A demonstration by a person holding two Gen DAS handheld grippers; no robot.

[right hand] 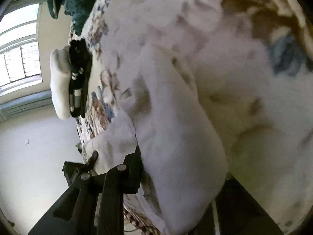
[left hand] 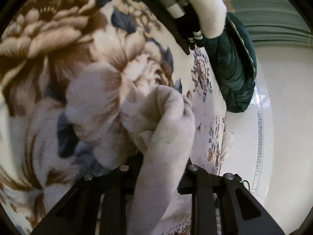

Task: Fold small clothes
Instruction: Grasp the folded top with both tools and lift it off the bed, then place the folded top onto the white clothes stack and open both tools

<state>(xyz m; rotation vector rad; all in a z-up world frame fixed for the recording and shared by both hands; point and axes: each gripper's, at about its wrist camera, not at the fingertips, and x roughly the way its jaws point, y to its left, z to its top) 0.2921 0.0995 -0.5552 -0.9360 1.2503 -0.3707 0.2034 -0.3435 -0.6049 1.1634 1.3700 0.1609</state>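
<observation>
A bed is seen, covered by a plush blanket [left hand: 58,58] printed with large brown flowers and dark blue leaves on cream. Directly ahead of the left gripper [left hand: 162,168], a pale sock [left hand: 172,121] is bunched on the blanket. Farther ahead and to the right, a white sock [left hand: 209,5] and a black patterned sock [left hand: 187,25] are laid side by side, touching. Just beyond them, a dark green cushion [left hand: 232,66] is set at the bed's edge.
</observation>
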